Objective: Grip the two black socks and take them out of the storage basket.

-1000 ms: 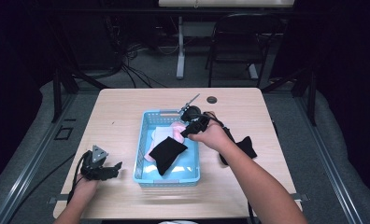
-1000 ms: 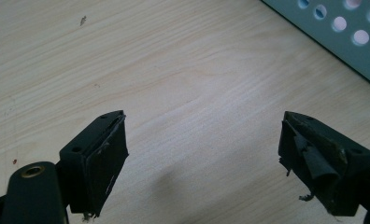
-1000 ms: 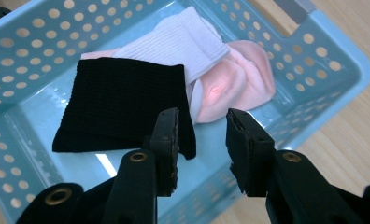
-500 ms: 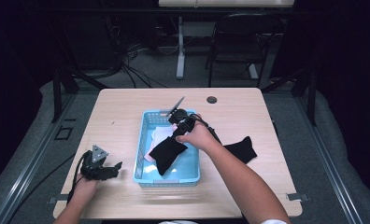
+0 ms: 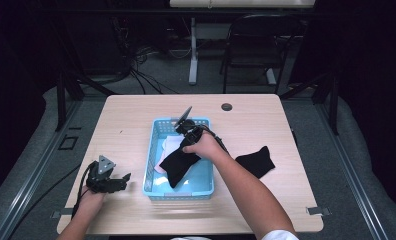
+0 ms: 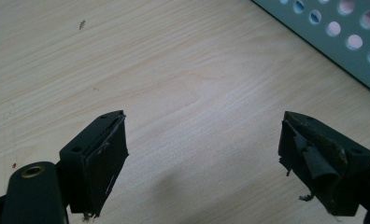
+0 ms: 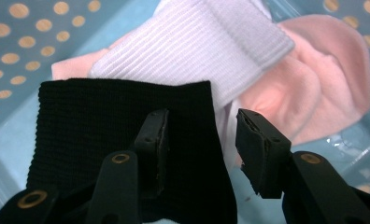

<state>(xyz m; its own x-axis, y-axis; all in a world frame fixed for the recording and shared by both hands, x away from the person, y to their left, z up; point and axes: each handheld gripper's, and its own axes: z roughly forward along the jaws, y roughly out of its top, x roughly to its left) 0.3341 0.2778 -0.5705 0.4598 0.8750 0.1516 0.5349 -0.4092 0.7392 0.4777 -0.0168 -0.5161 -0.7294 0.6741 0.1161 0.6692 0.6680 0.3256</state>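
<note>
One black sock released into the basket at mid-worktop.
Right gripper jaws, just opened wide, straddle its cuff ungripped; left gripper gapes empty. Next: fetch second sock near right edge.

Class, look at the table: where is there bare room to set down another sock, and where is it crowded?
Free: the wood between the blue basket and the table's far edge, plus its far left corner. Crowded: the basket, holding black, white and pink socks.

a chair and tangled cables sit behind the table.
</note>
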